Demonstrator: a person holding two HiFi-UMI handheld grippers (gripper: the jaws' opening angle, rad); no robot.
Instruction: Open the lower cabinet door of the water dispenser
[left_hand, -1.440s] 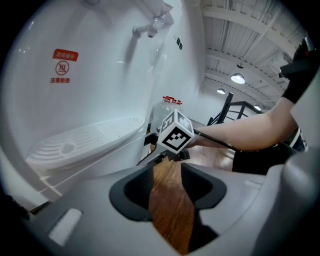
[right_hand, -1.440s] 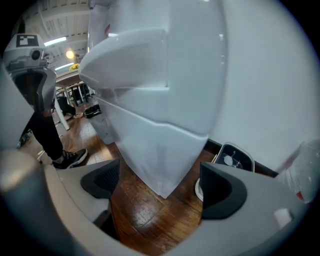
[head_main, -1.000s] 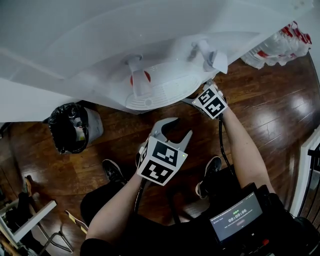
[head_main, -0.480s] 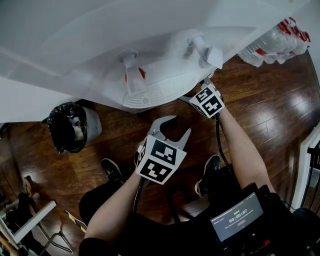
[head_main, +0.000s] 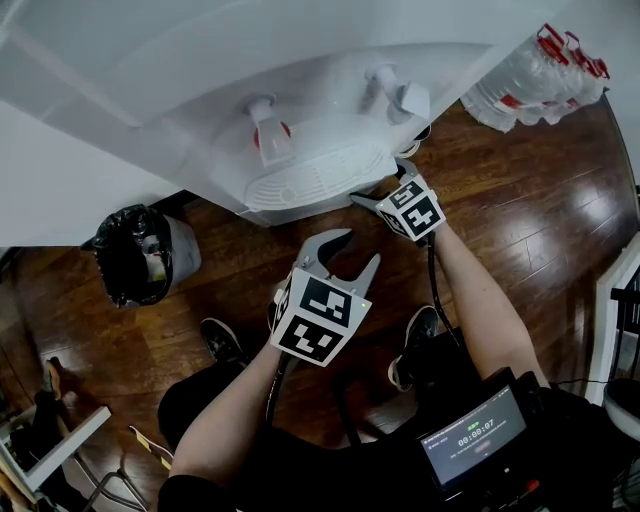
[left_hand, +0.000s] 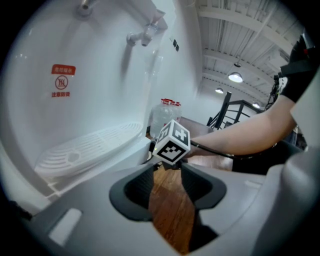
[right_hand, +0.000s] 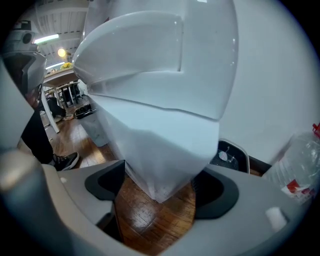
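The white water dispenser's (head_main: 300, 90) lower cabinet (right_hand: 165, 150) has its corner between the right gripper's (right_hand: 157, 195) jaws, which have just been closing but are unclamped. The ribbed white drip tray (head_main: 310, 180) overhangs it. The left gripper (head_main: 358, 250) gapes empty. A black-bagged bin (head_main: 140, 255) and clear bottles (head_main: 530, 85) flank it.

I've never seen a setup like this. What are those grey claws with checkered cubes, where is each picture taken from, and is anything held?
No robot here: a person holds a two-jaw gripper in each hand; the marker cubes belong to them. The head view looks steeply down from the person's head; the other two views ride on the grippers, looking along their jaws. A white water dispenser with two taps and a ribbed drip tray stands on a dark wooden floor, beside a grey bin lined with a black bag. The left gripper is open and empty. On the right gripper the jaws have just been closing; a corner of the dispenser's body sits between them, not visibly pinched.
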